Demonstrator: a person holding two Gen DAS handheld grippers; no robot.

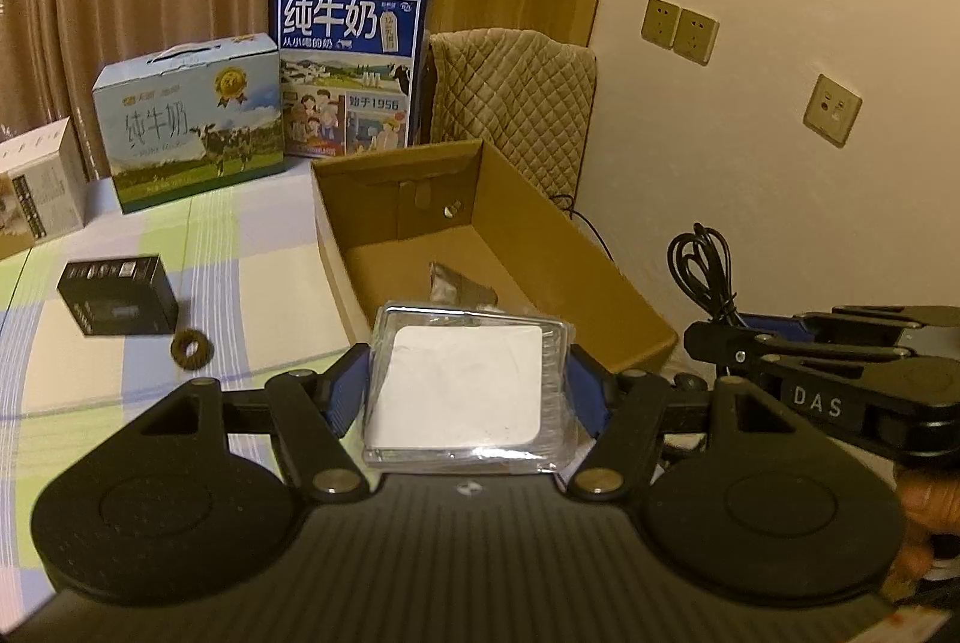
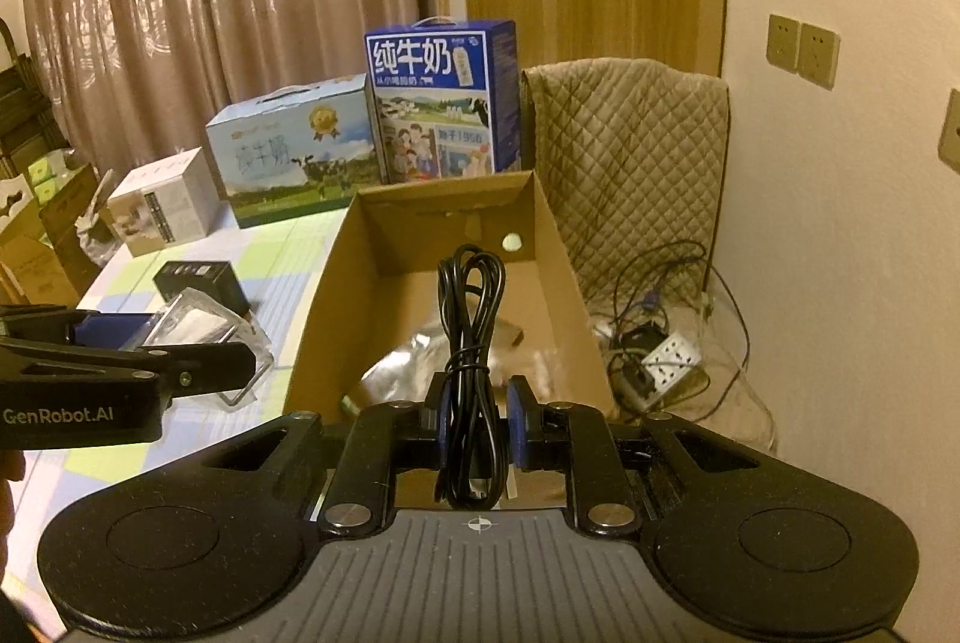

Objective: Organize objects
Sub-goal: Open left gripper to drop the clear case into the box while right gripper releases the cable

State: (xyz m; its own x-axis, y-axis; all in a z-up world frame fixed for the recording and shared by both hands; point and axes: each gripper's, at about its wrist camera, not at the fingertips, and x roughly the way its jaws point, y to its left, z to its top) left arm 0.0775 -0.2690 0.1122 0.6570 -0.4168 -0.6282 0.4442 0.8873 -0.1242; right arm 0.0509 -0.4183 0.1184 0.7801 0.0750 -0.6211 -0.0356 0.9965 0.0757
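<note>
Gripping a clear plastic case (image 1: 468,391) with a white insert, the left gripper (image 1: 465,388) presses its blue pads against the case's two sides, just short of the near end of the open cardboard box (image 1: 606,253). The right gripper (image 2: 478,430) is clenched on a bundled black cable (image 2: 471,343), whose loops stand upright over the box interior. Inside the box lies a crinkled silvery wrapper (image 2: 408,367); its contents cannot be made out. In the left wrist view, a small black box (image 1: 117,295) sits on the checked tablecloth (image 1: 252,247) at 9 o'clock from the case, with a dark ring (image 1: 191,349) just beside it. Two milk cartons, pale blue (image 1: 192,121) and dark blue (image 1: 351,70), stand at 11 and 12 o'clock beyond the box. In the right wrist view, a power strip (image 2: 669,358) with tangled cords lies at 3 o'clock, below a quilted cover (image 2: 630,157).
</note>
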